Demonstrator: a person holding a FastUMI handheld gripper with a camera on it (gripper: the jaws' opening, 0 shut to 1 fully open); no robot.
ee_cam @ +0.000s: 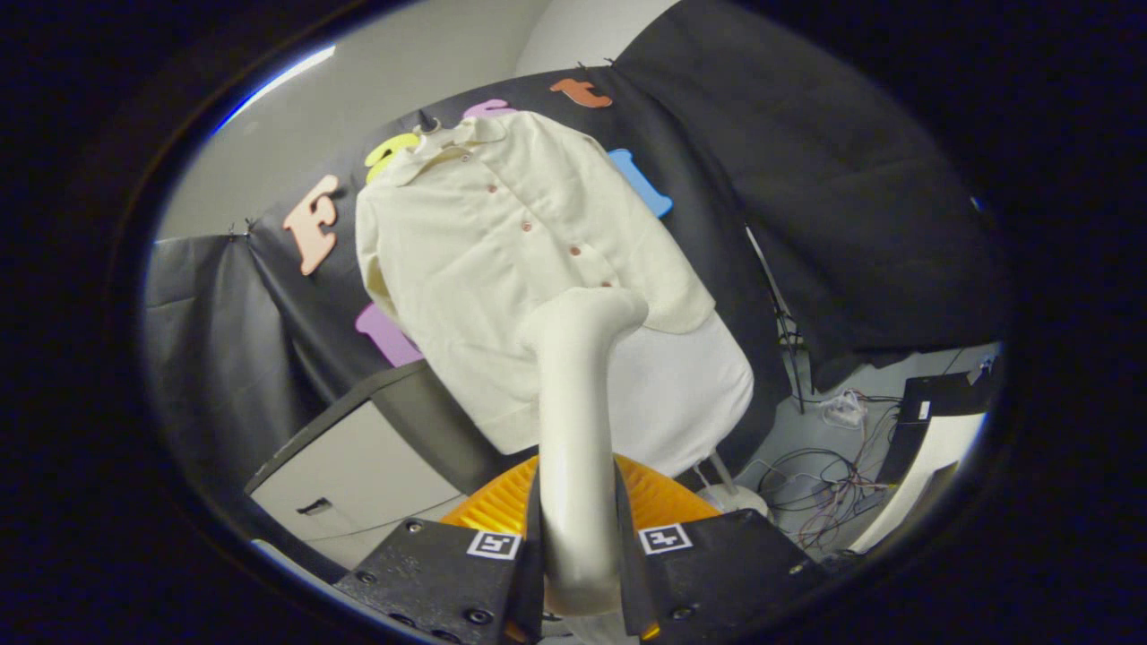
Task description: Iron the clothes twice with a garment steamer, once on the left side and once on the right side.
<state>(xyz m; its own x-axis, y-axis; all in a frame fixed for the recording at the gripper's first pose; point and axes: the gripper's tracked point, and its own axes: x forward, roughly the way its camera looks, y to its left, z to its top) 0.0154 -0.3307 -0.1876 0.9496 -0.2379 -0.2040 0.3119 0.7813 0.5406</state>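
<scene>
1. The steamer [578, 421] stands upright between the fingers of the gripper [578, 573], which clamps its handle from both sides.
2. The steamer's head touches the lower front of the shirt [502, 269], near the button line.
3. The shirt hangs on a white board [690, 394], tilted.
4. An orange base [663, 497] sits just behind the gripper.
5. A cabinet [358, 475] stands beside the shirt; cables [824, 484] lie on the floor [789, 430] beyond.

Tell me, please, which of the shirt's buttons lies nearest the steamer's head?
The lowest button on the shirt, just above the steamer head; the others run up towards the collar. The tongs grip the steamer's handle.
</scene>
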